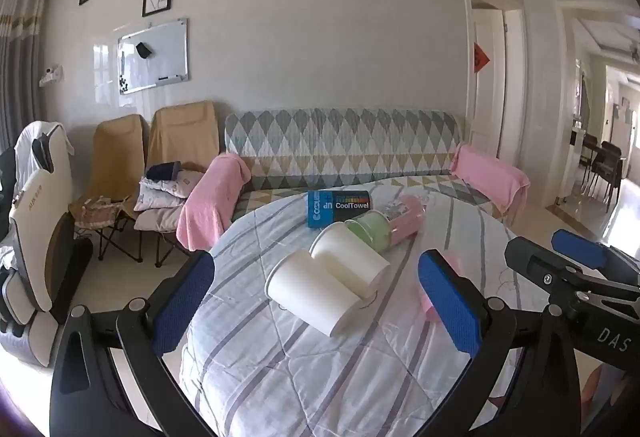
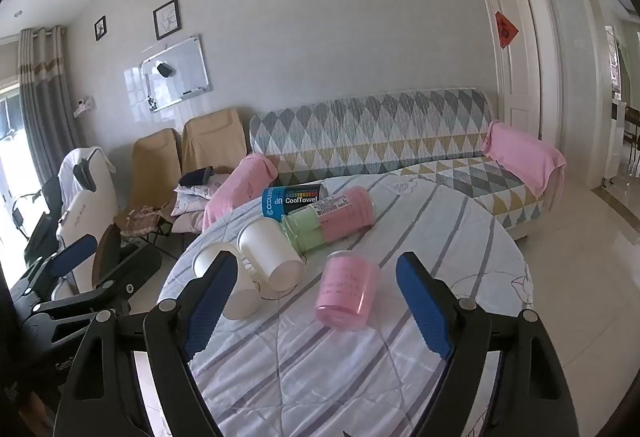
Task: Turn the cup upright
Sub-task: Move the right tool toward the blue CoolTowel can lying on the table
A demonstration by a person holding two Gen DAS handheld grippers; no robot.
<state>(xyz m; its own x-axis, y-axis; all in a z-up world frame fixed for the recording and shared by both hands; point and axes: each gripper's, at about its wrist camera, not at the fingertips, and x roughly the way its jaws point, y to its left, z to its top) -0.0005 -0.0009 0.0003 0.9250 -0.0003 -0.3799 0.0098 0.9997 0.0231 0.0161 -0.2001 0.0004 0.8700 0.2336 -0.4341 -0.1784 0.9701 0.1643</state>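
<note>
Cups: two white paper cups [image 1: 320,293] [image 1: 350,261] lie on their sides, touching, on your striped cloth [image 1: 280,377].
Hidden: in the right view your left pad covers part of the nearer white cup [image 2: 236,289]; in the left view the pink cup [image 1: 430,301] peeks out behind your right pad.
Left tongs [image 1: 316,301]: spread wide, empty, nearer white cup between the pads.
Right tongs [image 2: 320,307]: spread wide, empty, pink cup [image 2: 348,289] lying between them.
Behind: green canister [image 2: 306,229], pink canister [image 2: 348,211], CoolTowel tube [image 2: 294,199].
</note>
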